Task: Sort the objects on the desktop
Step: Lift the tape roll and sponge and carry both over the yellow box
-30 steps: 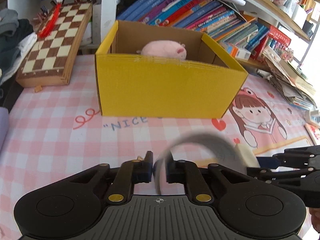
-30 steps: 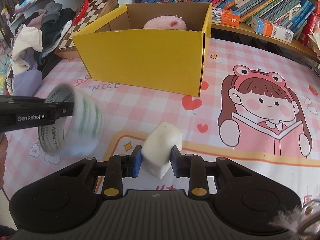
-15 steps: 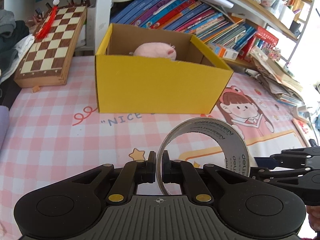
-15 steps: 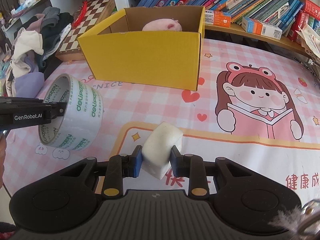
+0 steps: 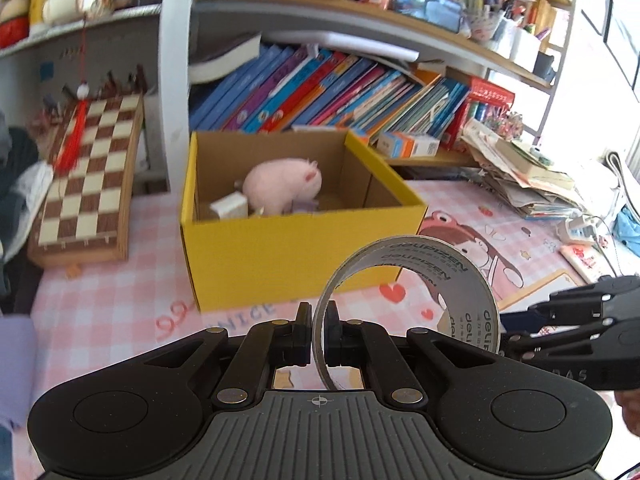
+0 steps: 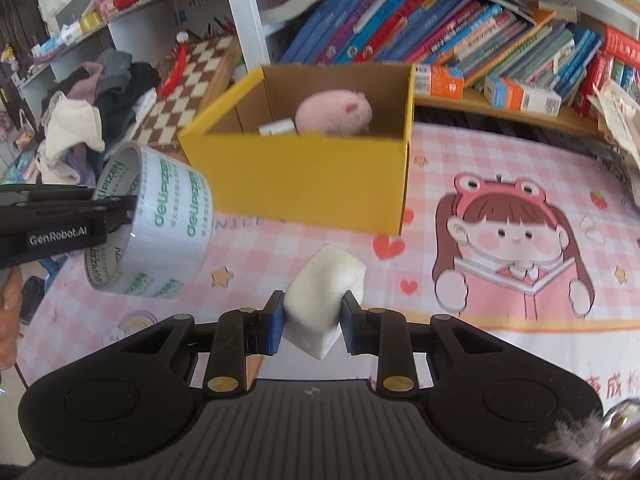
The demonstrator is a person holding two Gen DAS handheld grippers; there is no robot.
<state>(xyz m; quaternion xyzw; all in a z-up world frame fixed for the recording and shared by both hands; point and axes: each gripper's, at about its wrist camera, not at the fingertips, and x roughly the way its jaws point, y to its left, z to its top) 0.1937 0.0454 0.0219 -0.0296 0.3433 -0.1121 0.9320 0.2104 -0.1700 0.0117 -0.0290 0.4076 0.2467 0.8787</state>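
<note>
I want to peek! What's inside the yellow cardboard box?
Inside the yellow cardboard box sits a fluffy pink plush toy beside a small white box. The front wall and the plush hide the rest of the floor.

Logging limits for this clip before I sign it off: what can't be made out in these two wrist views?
- Floor of the yellow cardboard box: both views, its front wall and the pink plush toy hide most of it.
- Small white item beside the plush: too blurred to identify.
- Right gripper, shut on the white foam block: block's underside hidden.
- Roll of clear printed tape in the left gripper: remaining tape unclear.
</note>
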